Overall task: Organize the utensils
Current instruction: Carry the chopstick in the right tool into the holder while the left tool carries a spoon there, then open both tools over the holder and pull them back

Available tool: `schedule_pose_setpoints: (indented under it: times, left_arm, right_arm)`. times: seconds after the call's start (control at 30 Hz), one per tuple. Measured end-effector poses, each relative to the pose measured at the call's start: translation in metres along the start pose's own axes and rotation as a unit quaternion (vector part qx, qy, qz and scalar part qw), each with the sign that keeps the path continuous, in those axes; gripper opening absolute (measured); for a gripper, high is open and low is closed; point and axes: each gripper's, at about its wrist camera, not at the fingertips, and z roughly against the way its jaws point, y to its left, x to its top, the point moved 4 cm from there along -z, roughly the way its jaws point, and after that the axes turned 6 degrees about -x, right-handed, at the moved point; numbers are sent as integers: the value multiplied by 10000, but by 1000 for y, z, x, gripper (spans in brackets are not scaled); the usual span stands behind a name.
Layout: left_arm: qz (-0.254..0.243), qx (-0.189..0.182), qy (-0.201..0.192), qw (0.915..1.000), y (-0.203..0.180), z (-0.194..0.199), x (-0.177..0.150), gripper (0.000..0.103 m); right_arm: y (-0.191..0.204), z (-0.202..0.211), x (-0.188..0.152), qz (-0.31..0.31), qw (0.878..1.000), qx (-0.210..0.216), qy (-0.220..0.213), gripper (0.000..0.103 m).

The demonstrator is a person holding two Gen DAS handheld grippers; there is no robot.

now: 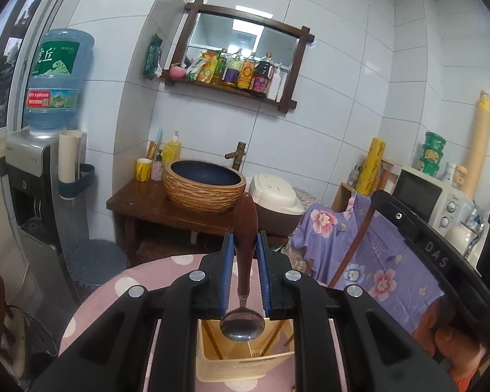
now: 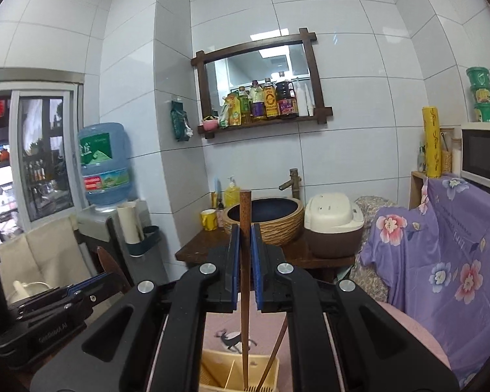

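My left gripper [image 1: 245,238] is shut on the brown wooden handle of a spoon [image 1: 243,325], whose metal bowl hangs down just above a cream utensil holder [image 1: 245,362] on the pink dotted table [image 1: 127,287]. Chopsticks stand in that holder. In the right wrist view my right gripper [image 2: 244,228] is shut on a dark wooden chopstick [image 2: 245,215] held upright, its lower tip reaching into the cream utensil holder [image 2: 212,372]. A second chopstick [image 2: 274,356] leans in the holder. The left gripper's body [image 2: 49,313] shows at the lower left, the right gripper's body [image 1: 424,248] at the right.
Behind stands a wooden stand with a woven basin [image 1: 204,184], a rice cooker [image 1: 274,196] and a water dispenser [image 1: 45,170]. A purple floral cloth [image 2: 447,248] covers furniture at the right, under a microwave [image 2: 483,156]. A grey bin [image 1: 96,261] sits by the table.
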Motion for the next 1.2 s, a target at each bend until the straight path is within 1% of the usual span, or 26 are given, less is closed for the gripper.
schedule_pose_setpoints:
  times: [0.07, 0.2, 0.3, 0.4, 0.5, 0.6, 0.67, 0.77, 0.8, 0.83, 0.87, 0.9, 0.93, 1.0, 1.07, 1.1, 1.17, 1.2]
  left_arm:
    - [41, 66, 81, 9999, 6, -14, -10, 15]
    - [110, 151, 263, 9995, 18, -35, -38, 15]
    - [210, 195, 520, 9982, 26, -48, -64, 15]
    - [242, 257, 682, 9970, 31, -56, -83, 15]
    - [264, 258, 848, 9957, 32, -62, -96, 15]
    - [146, 341, 941, 9949, 30, -68, -106, 15]
    - [56, 383, 969, 9945, 28, -70, -110, 15]
    - [56, 342, 1033, 9940, 27, -71, -111, 16]
    - [60, 334, 1032, 9941, 26, -68, -110, 18]
    - [55, 316, 1024, 9942, 26, -65, -109, 21]
    - [34, 292, 990, 9947, 25, -59, -109, 34]
    - [13, 293, 950, 9950, 25, -53, -110, 47]
    - [-18, 305, 905, 9954, 24, -46, -111, 52]
    - [-68, 330, 866, 9957, 25, -30, -118, 54]
    - [-39, 330, 986, 9946, 28, -17, -130, 57]
    - [36, 343, 1057, 9938, 32, -10, -138, 60]
    - [211, 398, 1182, 9920, 42, 4, -155, 62]
    - [279, 436, 1246, 9909, 46, 9, -164, 62]
  right_arm:
    - [1, -16, -15, 25, 9999, -103, 48, 8]
    - [0, -38, -55, 20, 9994, -183, 307, 8]
    - [-4, -46, -81, 13, 9985, -235, 487, 8]
    - [-9, -49, -98, 6, 9978, -279, 606, 8]
    - [-11, -50, -112, 28, 9971, -266, 712, 8]
    - [-14, -52, -122, 49, 9964, -332, 776, 8]
    - [-18, -52, -126, 13, 9962, -370, 785, 8]
    - [-20, -53, -129, 15, 9957, -287, 876, 8]
    - [-21, -51, -130, 52, 9957, -331, 859, 10]
    - [-22, -48, -130, 66, 9960, -349, 824, 16]
    - [-23, -44, -130, 62, 9964, -341, 780, 20]
    - [-25, -39, -130, 45, 9966, -341, 753, 34]
    - [-29, -32, -132, -3, 9966, -351, 739, 41]
    - [-33, -19, -136, -41, 9965, -327, 772, 41]
    - [-35, -6, -144, 35, 9959, -283, 864, 41]
    - [-35, 0, -150, 84, 9953, -230, 932, 41]
    - [-36, 14, -167, 191, 9930, -135, 1160, 41]
    - [-38, 20, -175, 234, 9916, -168, 1264, 41]
